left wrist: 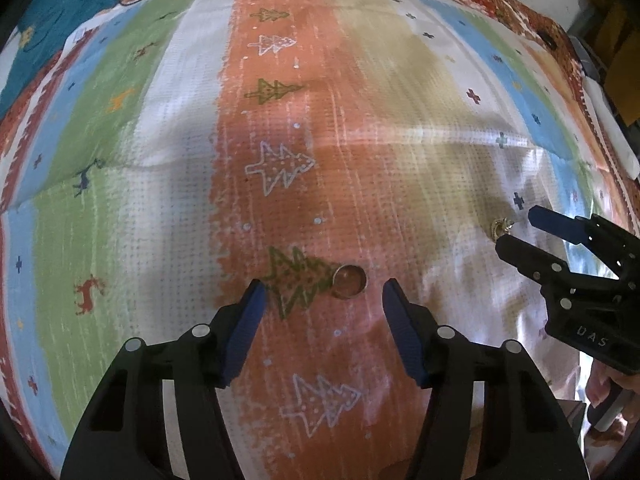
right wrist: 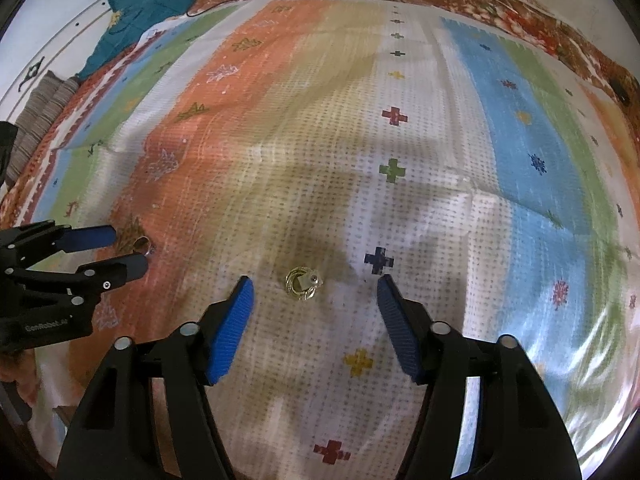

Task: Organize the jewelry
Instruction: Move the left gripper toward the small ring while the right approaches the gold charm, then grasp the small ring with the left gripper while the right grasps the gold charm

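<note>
Setting: striped cloth (left wrist: 360, 80) with tree and cross prints.
Left view: left claw (left wrist: 323, 294) wide, band (left wrist: 349, 281) lying between its tips; right claw (left wrist: 516, 226) reads "DAS".
Right view: right claw (right wrist: 314, 294) wide around gold ring (right wrist: 303, 283); left claw (right wrist: 124, 248) reads "GenRobot".
Risk: small rings may slip or snag the cloth on closing.

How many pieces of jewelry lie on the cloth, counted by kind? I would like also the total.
Plain band ring: 1
Ornate gold ring: 1
Total: 2
Each lies on the cloth ahead of an open claw, left and right.
</note>
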{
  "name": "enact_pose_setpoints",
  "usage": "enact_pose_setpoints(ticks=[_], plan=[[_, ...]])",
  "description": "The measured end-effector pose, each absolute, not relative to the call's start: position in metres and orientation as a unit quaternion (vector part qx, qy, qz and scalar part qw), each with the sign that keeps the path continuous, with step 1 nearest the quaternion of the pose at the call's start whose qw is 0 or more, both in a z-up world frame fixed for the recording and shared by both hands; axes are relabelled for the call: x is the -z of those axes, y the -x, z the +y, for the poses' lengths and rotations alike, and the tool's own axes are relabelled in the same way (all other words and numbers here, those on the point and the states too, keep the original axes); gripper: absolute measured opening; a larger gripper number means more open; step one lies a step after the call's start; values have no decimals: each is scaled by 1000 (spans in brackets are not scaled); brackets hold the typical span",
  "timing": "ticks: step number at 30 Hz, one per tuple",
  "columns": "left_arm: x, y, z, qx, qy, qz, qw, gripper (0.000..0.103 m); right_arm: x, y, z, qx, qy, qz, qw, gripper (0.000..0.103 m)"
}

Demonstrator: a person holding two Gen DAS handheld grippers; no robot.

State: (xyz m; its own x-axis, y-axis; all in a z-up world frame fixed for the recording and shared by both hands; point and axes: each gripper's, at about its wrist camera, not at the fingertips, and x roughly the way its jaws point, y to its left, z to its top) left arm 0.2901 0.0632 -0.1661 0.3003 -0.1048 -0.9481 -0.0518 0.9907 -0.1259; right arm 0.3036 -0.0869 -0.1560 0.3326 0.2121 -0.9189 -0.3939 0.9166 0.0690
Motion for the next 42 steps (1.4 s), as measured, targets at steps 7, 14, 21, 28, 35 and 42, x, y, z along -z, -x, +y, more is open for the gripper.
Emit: enact_pose_setpoints(ticks=[7, 14, 21, 28, 35, 42], plan=[[170, -297, 55, 17, 19, 592, 805, 47, 162, -308, -84, -180, 88, 550, 811, 48], [171, -299, 56, 8, 13, 591, 806, 22, 164, -311, -90, -163, 90, 557, 809, 20], [168, -295, 59, 6, 17, 593, 805, 18, 160, -307, -91, -168, 93, 551, 812, 17], [161, -287, 59, 6, 16, 593, 805, 18, 146, -297, -91, -172, 102, 541, 817, 17], [148, -276, 59, 3, 12, 588, 809, 18, 137, -286, -96, -170, 101, 537, 820, 17], [125, -264, 51, 10, 5, 572, 820, 18, 116, -270, -96, -178, 100, 514, 833, 17]])
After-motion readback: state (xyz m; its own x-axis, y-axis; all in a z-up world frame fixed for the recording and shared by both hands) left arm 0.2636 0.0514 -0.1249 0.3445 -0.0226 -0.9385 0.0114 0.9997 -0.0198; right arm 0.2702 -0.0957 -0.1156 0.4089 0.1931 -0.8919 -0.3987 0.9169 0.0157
